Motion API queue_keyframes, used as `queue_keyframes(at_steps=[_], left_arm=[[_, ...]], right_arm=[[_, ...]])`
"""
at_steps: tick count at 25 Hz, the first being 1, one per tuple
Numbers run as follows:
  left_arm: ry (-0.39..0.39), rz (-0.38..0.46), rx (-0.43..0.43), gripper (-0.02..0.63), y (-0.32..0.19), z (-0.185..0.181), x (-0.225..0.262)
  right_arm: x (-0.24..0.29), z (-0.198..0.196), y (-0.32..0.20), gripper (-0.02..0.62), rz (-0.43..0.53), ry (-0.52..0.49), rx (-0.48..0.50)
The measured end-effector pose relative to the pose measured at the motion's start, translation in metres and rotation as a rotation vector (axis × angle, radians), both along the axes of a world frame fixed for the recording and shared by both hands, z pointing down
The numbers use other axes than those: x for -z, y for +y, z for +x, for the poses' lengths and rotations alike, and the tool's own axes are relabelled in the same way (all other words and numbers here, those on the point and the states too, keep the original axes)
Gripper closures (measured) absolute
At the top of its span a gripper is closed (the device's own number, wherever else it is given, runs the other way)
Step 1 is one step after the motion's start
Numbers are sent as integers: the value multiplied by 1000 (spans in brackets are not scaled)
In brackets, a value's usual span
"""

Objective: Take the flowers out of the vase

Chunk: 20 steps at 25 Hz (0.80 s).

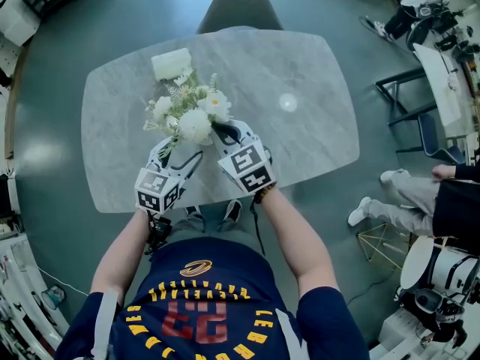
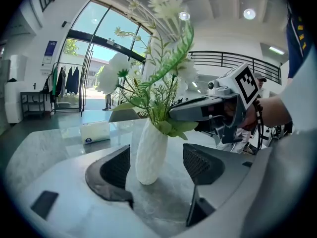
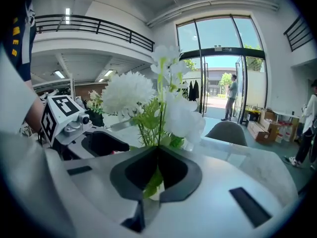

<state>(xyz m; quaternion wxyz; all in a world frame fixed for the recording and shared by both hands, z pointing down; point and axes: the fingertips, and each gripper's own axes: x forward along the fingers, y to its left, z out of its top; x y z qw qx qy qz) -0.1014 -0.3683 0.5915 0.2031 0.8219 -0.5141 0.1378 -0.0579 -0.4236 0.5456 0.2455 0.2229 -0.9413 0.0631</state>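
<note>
A white ribbed vase [image 2: 151, 152] stands on the grey marble table [image 1: 300, 148], holding a bunch of white flowers with green stems [image 1: 193, 118]. In the head view the blooms hide the vase. My left gripper [image 2: 157, 166] is open, with the vase between its jaws and a gap on each side. Just above the vase's mouth my right gripper [image 3: 157, 150] is shut on the green flower stems [image 3: 154, 128]. It comes in from the right in the left gripper view [image 2: 174, 114]. In the right gripper view the left gripper [image 3: 101, 144] lies low at the left.
A white tissue box [image 1: 171, 63] lies on the table beyond the flowers. A grey chair [image 1: 240, 6] stands at the far side. To the right a person sits with legs out [image 1: 397, 201], beside a dark frame [image 1: 405, 111].
</note>
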Motion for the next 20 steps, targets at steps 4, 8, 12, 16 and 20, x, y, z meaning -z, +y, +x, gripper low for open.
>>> queue_keyframes(at_steps=[4,8,12,16,20], left_arm=[[-2,3,-3,272,0,1,-1],[-6,8,-6,272,5,4,-3],[-9,6,-9,272,6,6,0],[-9,9,-15,272,8,9,2],[-6,21,-24,272,7,11,3]], right_arm=[[2,0,5,583,16,-25,-7],[1,4,13,583,11,-56,-20],[9,8,13,584,13,-93,-38],[20,10,15,584,25,-121,-52],[26,12,14,584,10,-150,-65]])
